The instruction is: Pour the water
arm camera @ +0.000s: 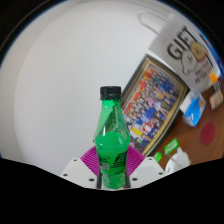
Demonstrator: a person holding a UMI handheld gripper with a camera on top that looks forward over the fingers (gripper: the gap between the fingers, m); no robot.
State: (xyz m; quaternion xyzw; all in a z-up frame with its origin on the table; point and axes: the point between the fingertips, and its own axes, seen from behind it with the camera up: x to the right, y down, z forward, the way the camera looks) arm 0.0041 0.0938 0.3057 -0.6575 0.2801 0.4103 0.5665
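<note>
Wall fills the left, blank. Centre: one green bottle point(113, 140), black cap on, upright between my jaws, pink pads point(92, 160) pressed on both sides, so I'm holding it. Right of it: one framed picture point(156, 100) leaning, one white gift bag point(190, 52) above, small clutter I can't ID on the wooden surface point(205, 152). Step, I'd say: bottle gripped and lifted, pour not started. No cup in view; next I need to find a receiver, and the cap likely has to come off before tilting.
</note>
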